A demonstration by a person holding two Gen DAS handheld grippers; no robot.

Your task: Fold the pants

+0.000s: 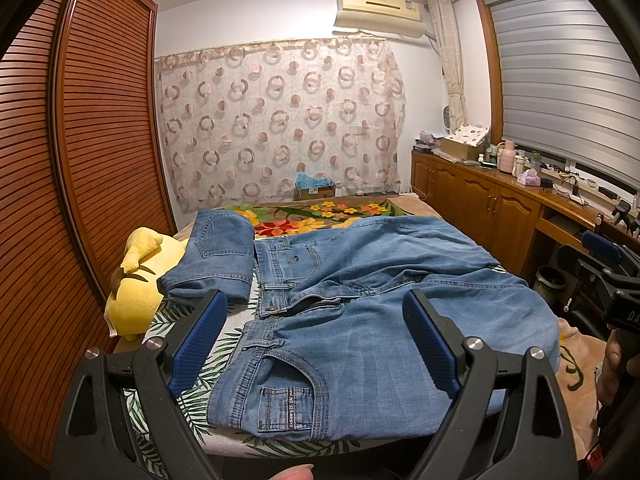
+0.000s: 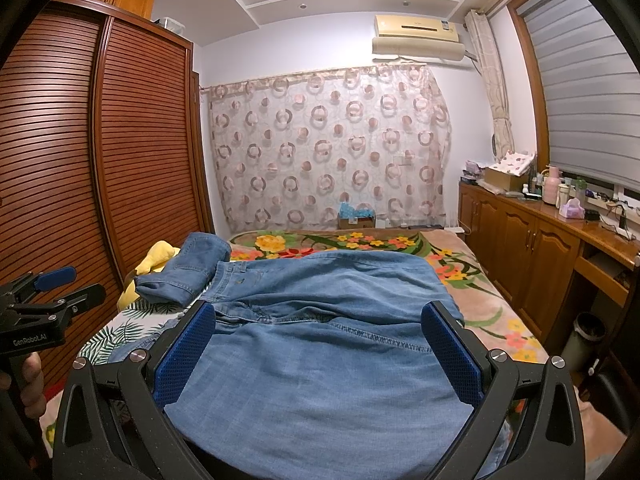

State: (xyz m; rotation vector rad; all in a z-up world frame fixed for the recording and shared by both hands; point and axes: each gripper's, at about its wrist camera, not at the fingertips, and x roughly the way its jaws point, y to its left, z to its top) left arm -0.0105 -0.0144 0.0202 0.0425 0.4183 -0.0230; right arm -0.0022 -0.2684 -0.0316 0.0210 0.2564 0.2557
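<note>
Both tools are over the near edge of the bed [image 1: 408, 204], and the pants [image 1: 360, 288] are spread right in front of them. The left hand-held gripper [image 1: 316, 344] has its jaws wide apart with nothing between them, and it looks down on the waistband end: fly, button and front pocket sit just beyond its blue pads [image 1: 196, 340]. The right hand-held gripper [image 2: 320, 356] is spread open too, empty, hanging over the broad plain denim of the leg part.

So here is the relation that matters: the pants run crosswise, long axis along the near edge of the bed, waistband toward the left side, legs running off to the right. The left tool is the nearer one to the waist, the right tool to the legs. The denim appears already doubled, one leg laid over the other, with a seam ridge crossing the middle, though I can't tell how neatly the layers line up.

A second denim piece [image 1: 216, 260], folded, sits at the left edge of the bed beside a yellow plush toy [image 1: 136, 280], touching or very nearly touching the waistband corner.

My read: the next fold wants one end carried along that long axis toward the other, each tool taking a corner on its own side.
</note>
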